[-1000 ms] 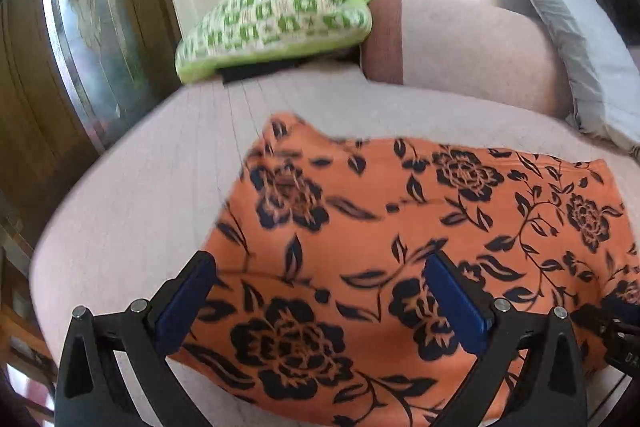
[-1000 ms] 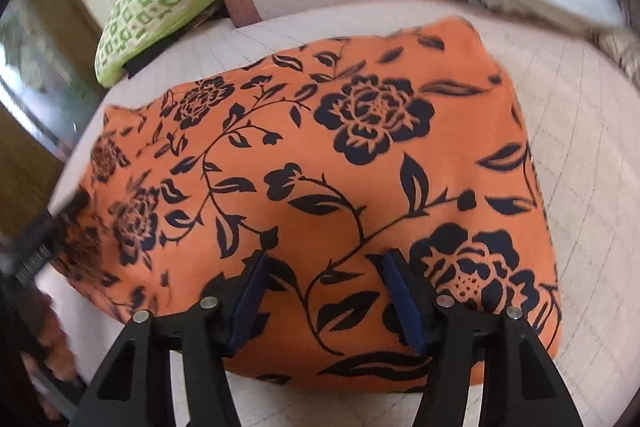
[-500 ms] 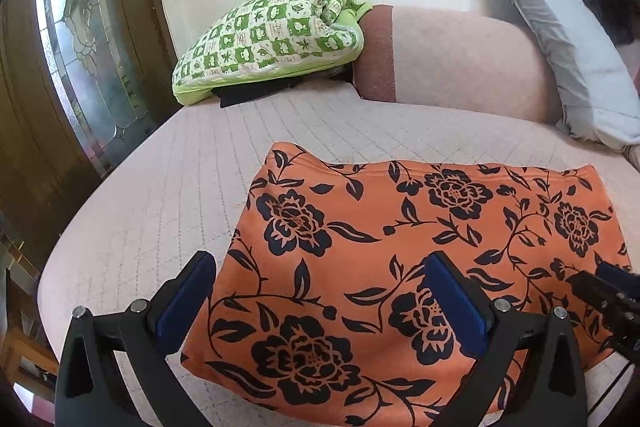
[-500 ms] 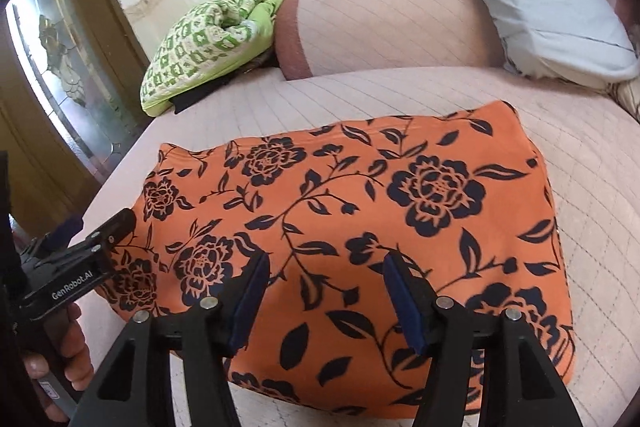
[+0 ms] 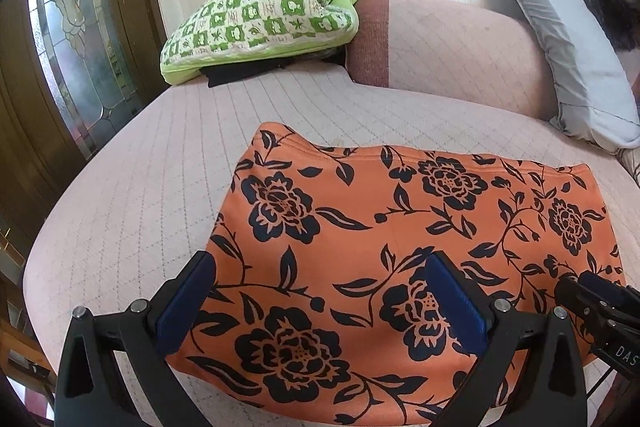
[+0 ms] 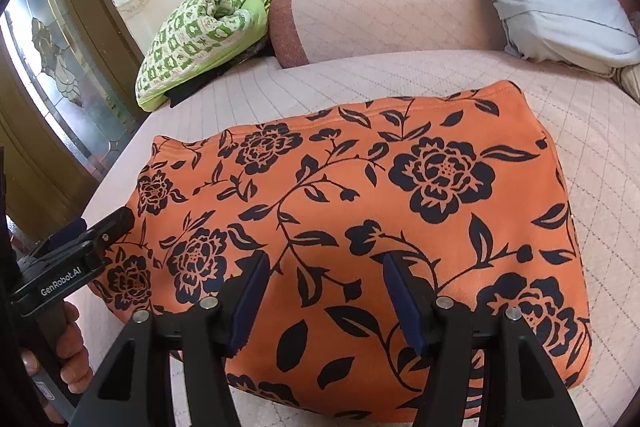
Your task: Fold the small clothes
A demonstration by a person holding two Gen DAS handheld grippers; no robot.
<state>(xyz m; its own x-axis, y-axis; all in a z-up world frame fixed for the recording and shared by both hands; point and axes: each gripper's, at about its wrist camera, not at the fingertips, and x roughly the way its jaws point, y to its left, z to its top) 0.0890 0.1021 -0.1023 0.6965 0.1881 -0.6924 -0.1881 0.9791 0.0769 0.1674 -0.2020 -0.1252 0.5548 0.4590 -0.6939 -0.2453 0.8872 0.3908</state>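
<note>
An orange garment with a black flower print (image 5: 400, 251) lies folded flat on the pink quilted bed; it also shows in the right wrist view (image 6: 360, 219). My left gripper (image 5: 320, 291) is open and empty, held just above the garment's near left part. My right gripper (image 6: 324, 291) is open and empty above the garment's near edge. The right gripper's tip shows at the right edge of the left wrist view (image 5: 596, 303). The left gripper and the hand holding it show at the left of the right wrist view (image 6: 76, 259).
A green-and-white checked quilt (image 5: 260, 23) is bundled at the back left over a dark item. A pink bolster (image 5: 452, 51) and a grey pillow (image 5: 572, 51) lie along the back. A wooden door with leaded glass (image 5: 72, 39) stands at the left.
Both grippers have drawn back and up from the garment, so more of the bed and wall is in view. The garment has settled flat. Both grippers stay open.
</note>
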